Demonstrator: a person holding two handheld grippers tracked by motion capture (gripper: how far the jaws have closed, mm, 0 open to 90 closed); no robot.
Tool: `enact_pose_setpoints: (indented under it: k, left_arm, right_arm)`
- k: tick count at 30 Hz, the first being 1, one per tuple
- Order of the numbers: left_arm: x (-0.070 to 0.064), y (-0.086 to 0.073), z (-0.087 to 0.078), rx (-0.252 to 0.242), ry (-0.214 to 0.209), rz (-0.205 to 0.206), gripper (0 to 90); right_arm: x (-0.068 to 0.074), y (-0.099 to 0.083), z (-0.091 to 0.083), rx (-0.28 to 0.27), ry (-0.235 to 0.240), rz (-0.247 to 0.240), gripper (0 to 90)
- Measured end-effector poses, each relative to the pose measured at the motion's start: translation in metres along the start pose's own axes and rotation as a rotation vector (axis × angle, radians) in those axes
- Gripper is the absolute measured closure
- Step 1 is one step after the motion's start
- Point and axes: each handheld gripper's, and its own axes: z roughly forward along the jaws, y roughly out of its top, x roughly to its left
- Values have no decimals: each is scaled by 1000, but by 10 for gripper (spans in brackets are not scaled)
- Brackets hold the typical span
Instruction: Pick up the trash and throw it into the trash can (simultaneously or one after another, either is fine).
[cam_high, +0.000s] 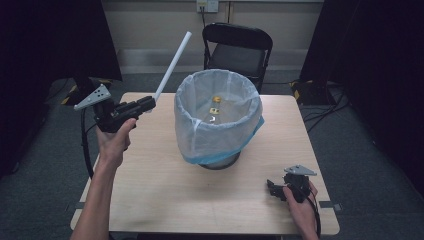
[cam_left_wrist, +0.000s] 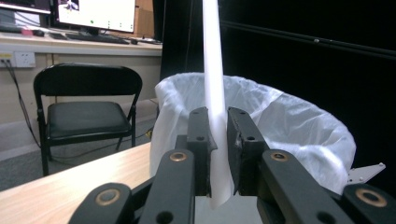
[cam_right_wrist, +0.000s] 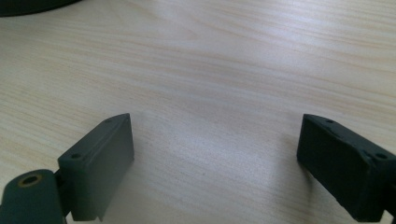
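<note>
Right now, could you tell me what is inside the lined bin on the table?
Inside the bin, on the white liner, lie a few small yellowish scraps. The near wall hides the closest part of the bottom. The left gripper holds a white tube outside it.

The left gripper (cam_high: 146, 104), raised over the table's (cam_high: 165, 190) far-left corner, clamps a long white tube (cam_high: 172, 65) slanting up beside the bag-lined bin (cam_high: 218, 117). The right gripper (cam_high: 274, 188) rests near the front-right edge, well apart.
</note>
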Motion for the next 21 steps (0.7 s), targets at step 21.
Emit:
enact_pose_setpoints:
  k: [21]
  left_arm:
    - [-23, 37, 34, -9, -82, 69, 804]
  right_arm:
    - [0, 0, 0, 0, 0, 0, 100]
